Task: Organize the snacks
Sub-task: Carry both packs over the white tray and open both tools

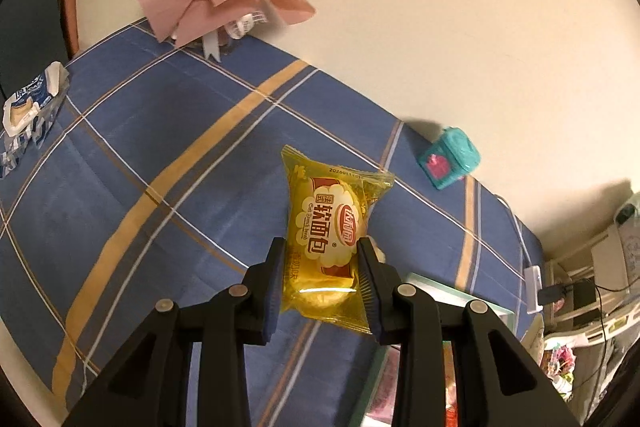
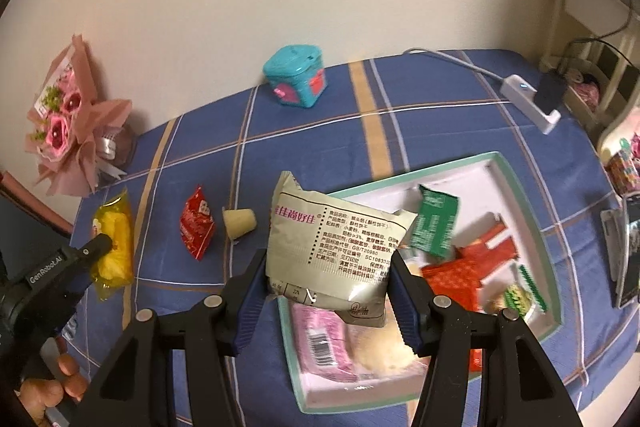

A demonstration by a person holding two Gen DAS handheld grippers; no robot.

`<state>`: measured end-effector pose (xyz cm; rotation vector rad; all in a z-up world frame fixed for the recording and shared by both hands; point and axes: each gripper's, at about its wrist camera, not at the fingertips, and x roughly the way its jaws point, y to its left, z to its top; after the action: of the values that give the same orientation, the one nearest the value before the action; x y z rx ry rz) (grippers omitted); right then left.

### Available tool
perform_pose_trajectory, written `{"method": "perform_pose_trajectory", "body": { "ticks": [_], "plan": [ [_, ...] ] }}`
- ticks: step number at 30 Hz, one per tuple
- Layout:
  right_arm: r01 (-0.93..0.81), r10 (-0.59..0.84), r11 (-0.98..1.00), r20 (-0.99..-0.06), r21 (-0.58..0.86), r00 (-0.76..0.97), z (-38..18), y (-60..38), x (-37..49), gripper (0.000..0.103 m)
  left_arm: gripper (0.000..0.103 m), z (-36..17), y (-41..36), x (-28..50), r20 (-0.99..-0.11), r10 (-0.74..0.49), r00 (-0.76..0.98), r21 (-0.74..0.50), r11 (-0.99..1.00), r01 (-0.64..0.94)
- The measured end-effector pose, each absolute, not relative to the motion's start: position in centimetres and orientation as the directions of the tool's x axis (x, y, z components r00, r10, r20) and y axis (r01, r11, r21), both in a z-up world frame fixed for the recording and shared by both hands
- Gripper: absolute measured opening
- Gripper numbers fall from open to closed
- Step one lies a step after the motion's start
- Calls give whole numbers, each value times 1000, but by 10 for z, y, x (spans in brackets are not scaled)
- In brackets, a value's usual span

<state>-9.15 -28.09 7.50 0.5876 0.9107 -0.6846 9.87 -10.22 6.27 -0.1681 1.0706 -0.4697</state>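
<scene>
Above the green-rimmed tray [image 2: 520, 183], the right gripper [image 2: 326, 287] clamps a cream biscuit packet [image 2: 336, 251], while left of it the left gripper [image 1: 322, 267] grips a yellow bread packet [image 1: 328, 235].

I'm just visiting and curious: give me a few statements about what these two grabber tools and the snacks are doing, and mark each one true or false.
1. The left gripper has its fingers closed on a yellow bread packet. True.
2. The right gripper is empty. False: it grips a cream biscuit bag.
3. The tray already holds several snacks, including a green packet. True.
4. The red candy packet lies inside the tray. False: it lies on the blue checked cloth, left of the tray.
5. The teal box stands in the tray. False: it stands on the cloth near the wall.
</scene>
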Motion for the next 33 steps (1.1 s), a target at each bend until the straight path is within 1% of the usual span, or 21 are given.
{"method": "perform_pose_trajectory", "body": {
  "ticks": [7,13,24,33],
  "plan": [
    [801,-334,577,-850,158,407,87,-303,-127,60,36,66,-131,73,-800,-484,355,-364,862,354],
    [845,-353,503,-848,184,395,90,-327,-158,60,36,66,-166,48,-800,-534,273,-391,809,439],
    [897,-414,391,-832,205,370,105,-365,-216,60,36,76,-223,-8,-801,-553,229,-328,725,605],
    [901,-402,382,-840,208,364,100,-375,-223,60,36,72,-244,-26,-818,-538,206,-298,700,649]
  ]
}}
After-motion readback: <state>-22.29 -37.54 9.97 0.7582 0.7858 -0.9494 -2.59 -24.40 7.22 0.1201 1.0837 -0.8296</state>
